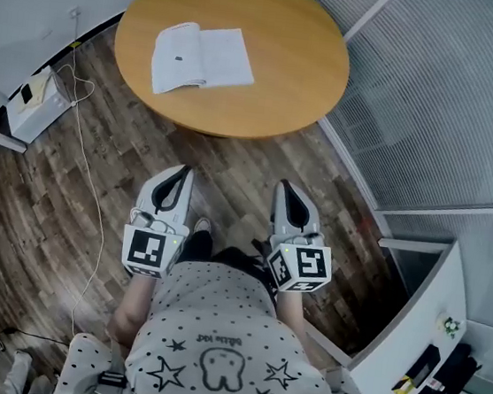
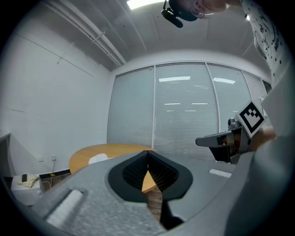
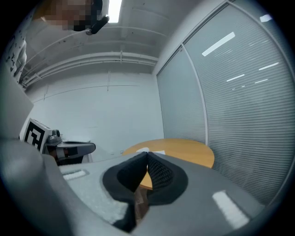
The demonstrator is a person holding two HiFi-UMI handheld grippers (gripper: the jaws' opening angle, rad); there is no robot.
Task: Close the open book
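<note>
Ahead, round table (image 1: 290, 63) bears open book (image 1: 201, 58); floor (image 1: 67, 205) probably wood plank.

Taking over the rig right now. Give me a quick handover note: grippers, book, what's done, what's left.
Left gripper: jaws together, nothing between them, held close in front of the person, over the wood floor.
Right gripper: also shut and empty, level with the left.
Book: lies open, pages up, on the round wooden table, left of centre in the head view. It is ahead of both grippers and neither touches it.
Done: nothing yet on the book.
Left: reach the table, lift one half of the book and fold it over the other.
</note>
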